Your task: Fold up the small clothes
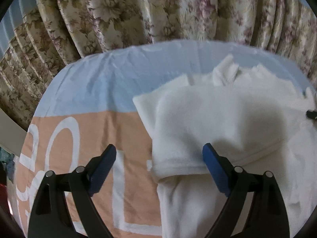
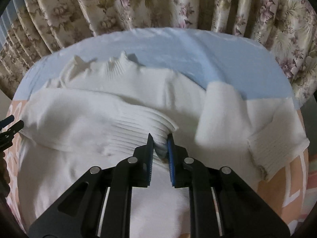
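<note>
Now the white sweater (image 2: 111,107) lies spread on the surface (image 2: 208,53), which is covered with a blue and peach cloth (image 1: 95,103). Its ribbed collar points away toward the flowered curtain (image 2: 158,2), so its long axis runs from the cameras to the curtain. One sleeve is folded across the body, ribbed cuff toward the middle. The right hand-held gripper (image 2: 160,138) is clenched on that ribbed cuff. The left hand-held gripper (image 1: 159,151) is spread wide, its right finger touching the folded edge at the sweater's left side, its left finger over bare cloth. The sweater's lower hem is cut off below both views
</note>
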`<state>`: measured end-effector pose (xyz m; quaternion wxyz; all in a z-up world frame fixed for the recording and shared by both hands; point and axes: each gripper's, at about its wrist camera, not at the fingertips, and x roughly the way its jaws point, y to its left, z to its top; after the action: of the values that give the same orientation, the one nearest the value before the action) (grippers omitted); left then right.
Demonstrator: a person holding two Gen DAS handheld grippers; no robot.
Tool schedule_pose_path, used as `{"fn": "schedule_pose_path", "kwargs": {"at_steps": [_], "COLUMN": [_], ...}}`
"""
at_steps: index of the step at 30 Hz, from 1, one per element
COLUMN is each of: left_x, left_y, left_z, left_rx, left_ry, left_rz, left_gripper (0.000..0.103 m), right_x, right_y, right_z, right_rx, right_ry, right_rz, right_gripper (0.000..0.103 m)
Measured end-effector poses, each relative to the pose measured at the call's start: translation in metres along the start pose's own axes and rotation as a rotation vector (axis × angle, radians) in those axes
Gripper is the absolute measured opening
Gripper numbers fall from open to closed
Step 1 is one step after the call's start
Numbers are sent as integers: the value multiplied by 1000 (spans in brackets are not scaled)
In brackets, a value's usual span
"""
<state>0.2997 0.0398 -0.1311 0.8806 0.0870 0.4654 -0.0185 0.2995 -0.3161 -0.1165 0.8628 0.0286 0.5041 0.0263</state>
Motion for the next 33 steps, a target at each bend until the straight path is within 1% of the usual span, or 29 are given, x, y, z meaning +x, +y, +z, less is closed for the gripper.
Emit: {"fn": "schedule_pose_path", "kwargs": {"at_steps": [1,2,4,6,7,9,10,12,14,16,17,19,20,21,22,23,25,27,30,33], "left_x": [5,9,8,-7,-16,-28,-30,-28,-20,-10,-5,3,4,4,2,0,-6,-14,-26,-35], "left_y": [-2,-2,-1,2,2,-4,-9,-24,-34,-40,-41,-43,-44,-44,-43,-42,-41,-42,-48,-57], "left_z": [-1,-2,-4,-3,-2,2,4,7,7,5,4,0,-2,-2,-3,-2,-1,-1,0,-1], "left_rx": [7,11,6,-10,-18,-15,-3,38,63,70,71,83,89,91,90,82,68,51,39,43], "left_ry": [14,27,23,-26,-57,-94,-99,-92,-73,-39,-21,8,8,3,0,-2,-9,-19,-38,-53], "left_rz": [14,21,17,-13,-35,-70,-82,-95,-84,-87,-89,-71,-66,-66,-65,-66,-77,-93,-117,-117], "left_gripper": [89,89,89,89,89,89,89,89,89,89,89,89,89,89,89,89,89,89,90,95], "right_x": [0,-2,-10,-26,-32,-36,-37,-30,-20,-14,-10,-6,-9,-12,-18,-30,-49,-61,-67,-63], "right_y": [-3,-5,-9,-9,-5,4,10,24,33,33,32,31,31,30,26,20,3,-16,-51,-79], "right_z": [0,-1,-3,-8,-11,-16,-19,-24,-24,-28,-30,-32,-33,-33,-33,-31,-28,-27,-31,-41], "right_rx": [12,17,17,10,4,-9,-19,-46,-59,-65,-68,-79,-91,-95,-91,-80,-53,-24,21,57], "right_ry": [2,-6,-31,-83,-103,-121,-126,-119,-101,-88,-68,-55,-61,-69,-87,-125,-180,-208,-215,-194], "right_rz": [-12,-17,-5,-20,-8,22,31,39,33,23,26,36,45,64,82,83,63,27,-61,-114], "right_gripper": [24,30,33,35,36,36,36,36,36,36,36,36,38,45,49,54,56,57,58,58]}}
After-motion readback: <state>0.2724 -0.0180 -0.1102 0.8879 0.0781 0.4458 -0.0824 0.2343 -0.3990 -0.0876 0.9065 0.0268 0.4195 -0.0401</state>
